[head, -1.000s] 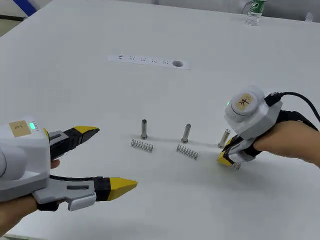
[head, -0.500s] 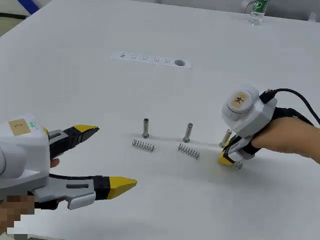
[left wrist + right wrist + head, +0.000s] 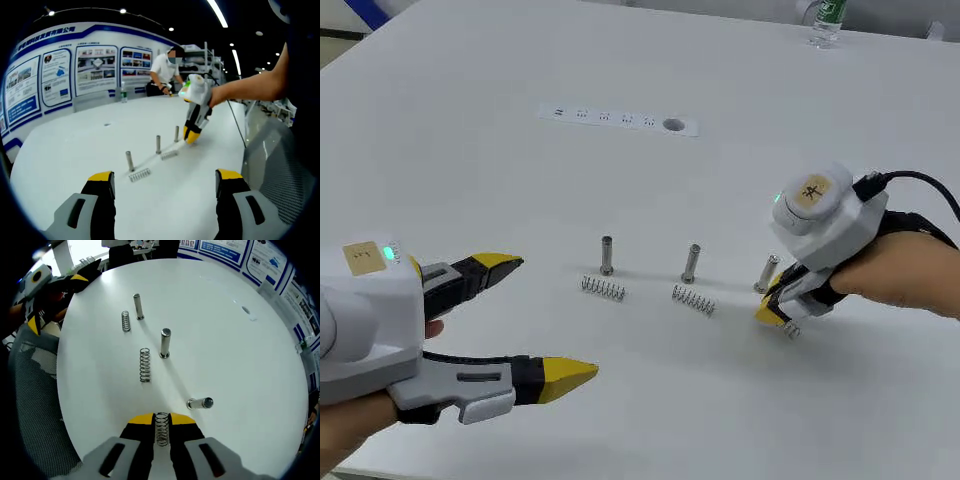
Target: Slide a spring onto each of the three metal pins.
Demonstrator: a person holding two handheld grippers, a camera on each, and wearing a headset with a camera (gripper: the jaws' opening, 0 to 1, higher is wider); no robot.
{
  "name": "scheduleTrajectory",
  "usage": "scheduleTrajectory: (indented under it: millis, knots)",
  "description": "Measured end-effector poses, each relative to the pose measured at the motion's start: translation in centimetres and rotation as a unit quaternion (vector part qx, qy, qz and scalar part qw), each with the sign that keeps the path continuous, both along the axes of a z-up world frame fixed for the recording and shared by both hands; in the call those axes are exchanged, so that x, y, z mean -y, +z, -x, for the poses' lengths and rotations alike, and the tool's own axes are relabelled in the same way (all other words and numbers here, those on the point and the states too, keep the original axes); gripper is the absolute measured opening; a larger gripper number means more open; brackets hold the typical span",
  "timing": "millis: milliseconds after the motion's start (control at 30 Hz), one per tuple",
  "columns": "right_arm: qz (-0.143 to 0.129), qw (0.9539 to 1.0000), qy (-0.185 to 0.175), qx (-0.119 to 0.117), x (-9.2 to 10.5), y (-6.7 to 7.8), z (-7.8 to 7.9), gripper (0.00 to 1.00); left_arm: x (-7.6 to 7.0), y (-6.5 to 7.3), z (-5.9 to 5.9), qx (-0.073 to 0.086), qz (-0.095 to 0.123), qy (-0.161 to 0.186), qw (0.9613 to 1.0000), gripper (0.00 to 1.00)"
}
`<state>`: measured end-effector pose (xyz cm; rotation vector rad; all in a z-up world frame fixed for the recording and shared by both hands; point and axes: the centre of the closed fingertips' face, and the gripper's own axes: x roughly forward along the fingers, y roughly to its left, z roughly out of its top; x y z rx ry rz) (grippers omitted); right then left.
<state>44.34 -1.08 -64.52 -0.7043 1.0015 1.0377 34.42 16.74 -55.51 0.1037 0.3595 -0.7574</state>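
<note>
Right tongs (image 3: 775,315) sit low on the tabletop (image 3: 720,420), their yellow tips closed narrow on a spring (image 3: 161,429), which shows between the jaws in the right gripper view with its long axis running along them and one end poking out past the tips. The nearest pin (image 3: 767,273) stands just beside those tips, a little beyond them and off to the right as that gripper looks; whether it is quite upright or leaning I cannot tell. As I judge it, the coming move turns on this: the spring's open end points forward along the tabletop while the pin's axis rises from it, so the spring has to be tipped and brought over the pin's head before it can slide down. The left tongs (image 3: 557,317) hang wide open and empty, well apart from that pin. Two more pins (image 3: 607,255) (image 3: 691,263) stand bare farther along, each with a loose spring (image 3: 603,289) (image 3: 693,301) lying just in front of it.
</note>
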Motion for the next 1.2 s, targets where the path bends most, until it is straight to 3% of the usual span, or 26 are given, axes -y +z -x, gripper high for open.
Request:
scheduleTrajectory:
  millis: [300,467,633,767,933,1033,1133,1200]
  knots:
    - [-0.064,0.9975,-0.021,0.022,-1.0,3.2,1.4,0.12,2.5,1.3,0.1,0.010,0.012,-0.033,0.9993,0.82]
    - [-0.126,0.9912,-0.026,0.033,-2.8,6.1,2.7,0.12,4.3,2.1,-0.1,0.014,0.020,-0.056,0.9981,0.81]
    - [-0.192,0.9802,-0.022,0.042,-5.0,9.5,3.6,0.12,6.0,2.5,-0.6,0.014,0.027,-0.077,0.9965,0.79]
    - [-0.251,0.9669,-0.012,0.041,-6.9,12.4,4.6,0.12,7.5,2.8,-0.8,0.014,0.032,-0.096,0.9947,0.76]
    - [-0.307,0.9508,0.005,0.039,-8.7,15.3,5.6,0.12,8.8,3.4,-1.0,0.019,0.039,-0.110,0.9929,0.72]
    - [-0.327,0.9443,0.014,0.037,-9.4,16.4,6.1,0.12,9.3,3.9,-1.2,0.020,0.047,-0.112,0.9924,0.68]
    - [-0.344,0.9383,0.021,0.032,-10.0,17.1,6.6,0.12,9.3,4.4,-1.6,0.023,0.055,-0.102,0.9930,0.58]
    - [-0.352,0.9353,0.025,0.031,-10.3,17.3,6.8,0.12,9.4,5.0,-1.9,0.016,0.081,-0.094,0.9922,0.52]
